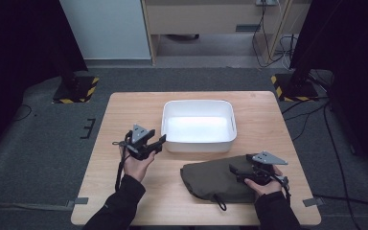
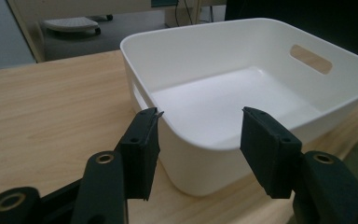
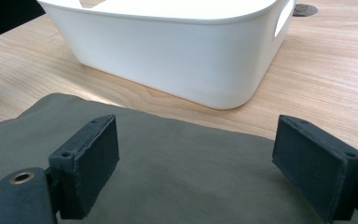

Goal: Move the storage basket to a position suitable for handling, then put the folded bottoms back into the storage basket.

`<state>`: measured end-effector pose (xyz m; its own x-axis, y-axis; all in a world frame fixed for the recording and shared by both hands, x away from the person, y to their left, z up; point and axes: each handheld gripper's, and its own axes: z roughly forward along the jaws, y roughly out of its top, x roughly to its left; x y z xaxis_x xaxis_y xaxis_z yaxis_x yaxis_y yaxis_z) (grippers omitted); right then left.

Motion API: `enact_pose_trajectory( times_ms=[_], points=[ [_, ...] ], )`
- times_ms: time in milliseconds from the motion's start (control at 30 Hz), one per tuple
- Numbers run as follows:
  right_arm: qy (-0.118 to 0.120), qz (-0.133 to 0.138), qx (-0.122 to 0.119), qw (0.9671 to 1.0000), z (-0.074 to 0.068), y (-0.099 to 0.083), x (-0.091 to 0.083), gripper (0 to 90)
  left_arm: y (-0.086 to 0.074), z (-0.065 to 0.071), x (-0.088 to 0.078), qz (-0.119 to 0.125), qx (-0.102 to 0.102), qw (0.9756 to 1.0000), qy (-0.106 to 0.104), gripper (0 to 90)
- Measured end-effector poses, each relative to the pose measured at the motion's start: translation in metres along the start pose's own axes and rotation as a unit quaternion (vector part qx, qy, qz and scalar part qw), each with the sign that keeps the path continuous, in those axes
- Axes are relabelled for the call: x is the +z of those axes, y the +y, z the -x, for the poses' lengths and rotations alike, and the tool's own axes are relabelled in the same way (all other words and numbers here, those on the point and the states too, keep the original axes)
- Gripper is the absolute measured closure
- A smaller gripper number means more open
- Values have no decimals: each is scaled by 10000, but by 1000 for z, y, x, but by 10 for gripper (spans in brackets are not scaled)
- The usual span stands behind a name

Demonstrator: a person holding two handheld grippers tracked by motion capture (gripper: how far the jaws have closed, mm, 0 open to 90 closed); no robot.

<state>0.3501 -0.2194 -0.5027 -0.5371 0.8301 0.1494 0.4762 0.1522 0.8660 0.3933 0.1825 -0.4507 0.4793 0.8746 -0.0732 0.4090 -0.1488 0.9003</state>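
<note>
Left gripper (image 1: 160, 141): jaws apart, by bin (image 1: 197, 143) corner.
Right gripper (image 1: 234, 170): jaws apart over bag (image 1: 206, 179).
High view: bag drawstring (image 1: 219, 203) near table (image 1: 124, 110) front edge.

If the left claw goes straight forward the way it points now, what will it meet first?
Most likely the near corner of the white bin: the left claw is open and aimed at it. Depth is hard to judge.

— Where's open room on the light wooden desk (image 1: 124, 110)?
— Along its left side and back edge, bare wood.
— What blocks the middle?
— The empty white plastic tub (image 1: 198, 125), and just before it the olive-green cloth drawstring bag (image 1: 210, 179) across the front right.
</note>
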Motion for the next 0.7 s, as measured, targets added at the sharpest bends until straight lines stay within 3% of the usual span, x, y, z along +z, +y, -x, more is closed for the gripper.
enact_pose_trajectory(
  times_ms=[333,433,700],
  points=[
    [-77,40,-31,10000,3,2,-6,82,-30,10,-13,-323,22,9992,-213,423],
    [-136,78,-50,9999,7,3,-9,74,-37,22,-11,-538,71,9977,-407,397],
    [-279,62,21,9996,22,1,-19,111,-44,44,-4,-753,188,9943,-726,379]
  ],
)
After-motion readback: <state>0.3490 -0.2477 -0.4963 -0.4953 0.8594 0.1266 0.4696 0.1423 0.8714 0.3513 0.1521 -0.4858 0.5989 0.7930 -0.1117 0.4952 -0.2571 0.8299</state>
